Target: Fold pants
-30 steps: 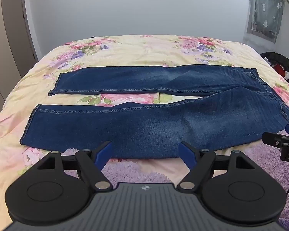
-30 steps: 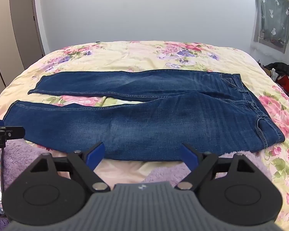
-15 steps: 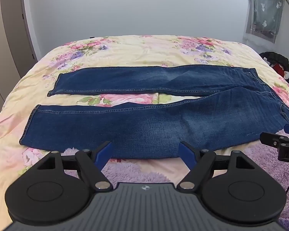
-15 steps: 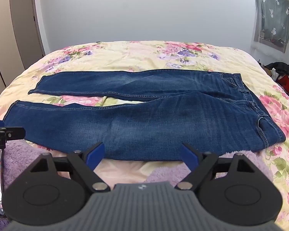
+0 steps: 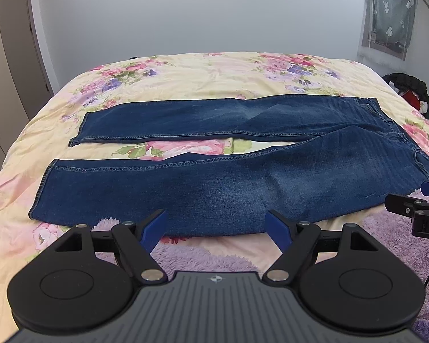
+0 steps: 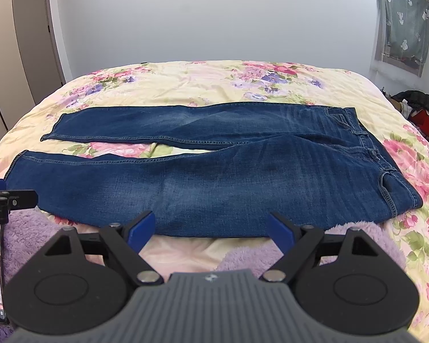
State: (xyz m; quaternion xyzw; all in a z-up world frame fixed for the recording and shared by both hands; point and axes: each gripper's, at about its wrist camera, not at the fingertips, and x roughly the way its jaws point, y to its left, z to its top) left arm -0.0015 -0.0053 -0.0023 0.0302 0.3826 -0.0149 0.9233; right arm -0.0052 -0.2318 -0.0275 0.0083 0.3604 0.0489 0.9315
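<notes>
- The jeans (image 5: 228, 183) lie flat across mid-frame on the bed (image 5: 214, 71), legs parted, waistband at right.
- Left gripper (image 5: 216, 224) and right gripper (image 6: 211, 225) both gape wide, holding nothing.
- Best pinch the near leg's bottom edge at both ends, then lift together onto the far leg.

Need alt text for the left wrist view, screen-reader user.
Dark blue jeans lie flat and unfolded across a floral bedspread, legs spread toward the left, waistband at right. The left claw hovers open at the near edge of the jeans, holding nothing, over a purple fleece blanket. Part of the right claw shows at the right edge.
</notes>
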